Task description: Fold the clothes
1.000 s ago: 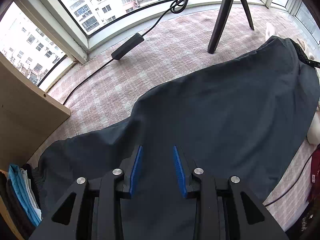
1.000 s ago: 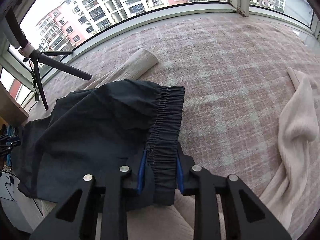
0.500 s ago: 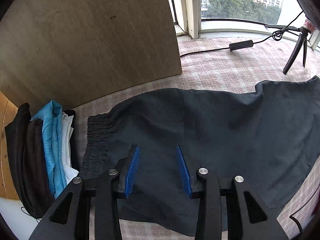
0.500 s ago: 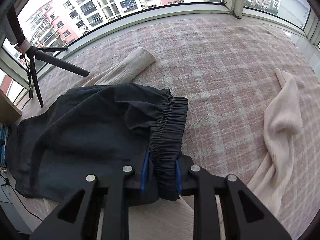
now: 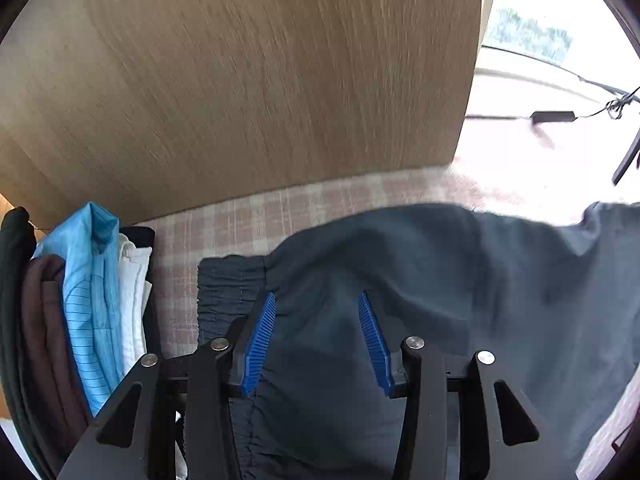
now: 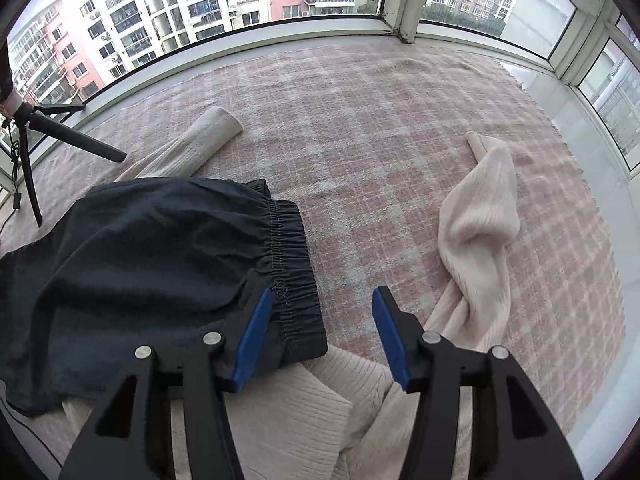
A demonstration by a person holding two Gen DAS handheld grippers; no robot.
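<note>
Dark folded clothes stack (image 5: 60,320), brown, blue-striped and white, upright at far left in left wrist view, beside pink-and-white checked woven blanket (image 5: 248,220). Left gripper (image 5: 316,338) with blue ribbed pads spread apart, nothing pinched, above dark navy elastic-waist shorts (image 5: 440,280) lying on blanket below light wooden panel (image 5: 240,80).

Right wrist view: black tripod legs (image 6: 60,136) at left edge. Shorts (image 6: 140,248) left of centre, gathered waistband (image 6: 292,252) beside left pad. Right gripper (image 6: 322,328) spread wide, empty. Cream ribbed knit sweater (image 6: 480,220) at right, partly under shorts.
</note>
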